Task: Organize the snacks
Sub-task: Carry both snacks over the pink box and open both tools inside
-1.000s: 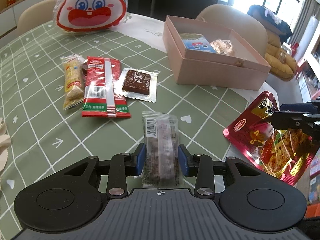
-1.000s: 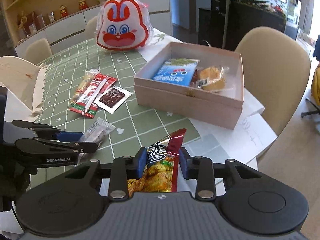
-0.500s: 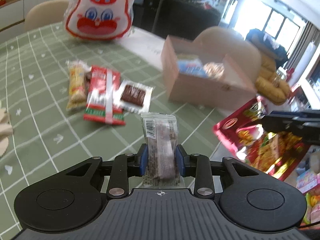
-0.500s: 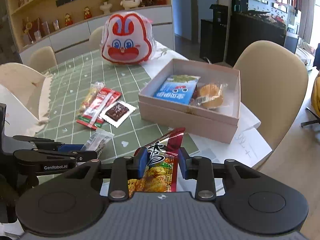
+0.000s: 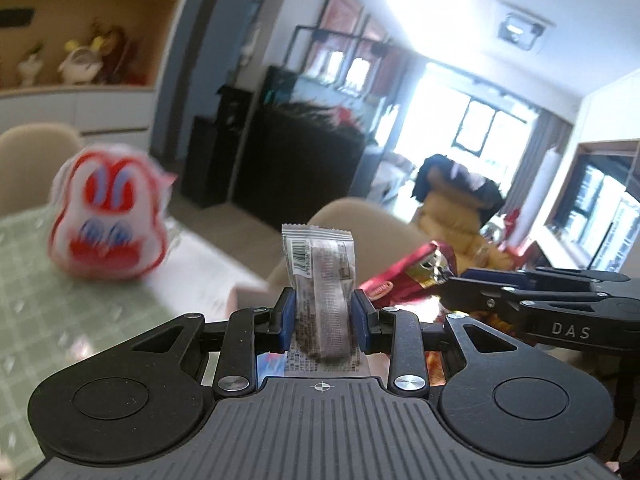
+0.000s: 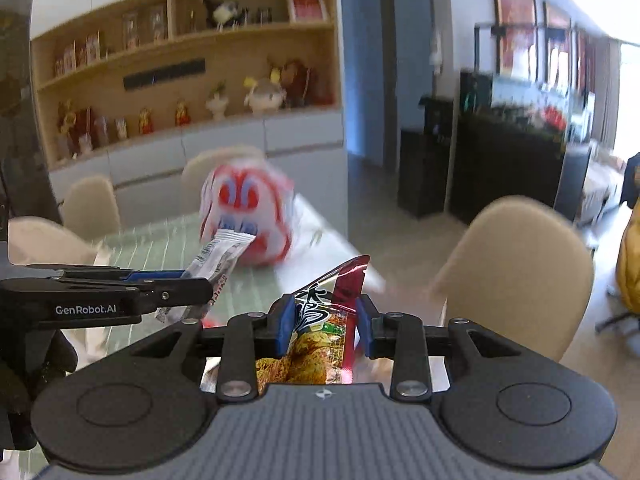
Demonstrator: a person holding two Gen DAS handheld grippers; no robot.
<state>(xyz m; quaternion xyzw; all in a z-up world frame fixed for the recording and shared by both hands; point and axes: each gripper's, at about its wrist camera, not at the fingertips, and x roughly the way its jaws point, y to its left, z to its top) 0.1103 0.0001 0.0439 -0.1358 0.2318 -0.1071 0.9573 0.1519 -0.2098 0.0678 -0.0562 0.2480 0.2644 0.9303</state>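
Observation:
My left gripper [image 5: 323, 316] is shut on a clear-wrapped snack bar [image 5: 324, 276] with a barcode, held upright well above the table. My right gripper [image 6: 323, 322] is shut on a red foil snack bag [image 6: 320, 328] that sticks up between its blue pads. In the left wrist view the right gripper [image 5: 452, 280] and its red bag [image 5: 408, 278] hang just to the right. Seen from the right wrist, the left gripper [image 6: 204, 290] holds the bar [image 6: 218, 260] at the left. The pink snack box is almost hidden below both grippers.
A red and white rabbit-shaped bag [image 5: 106, 216] stands on the green checked tablecloth [image 5: 60, 312] at the far side. Beige chairs [image 6: 516, 276] ring the table. A wall shelf with figurines [image 6: 180, 92] and a dark cabinet [image 5: 304, 152] lie beyond.
Both grippers have risen off the table with their snacks and tilted up, so the box and the loose snacks have dropped out of view. The left jaws closed on the bar.

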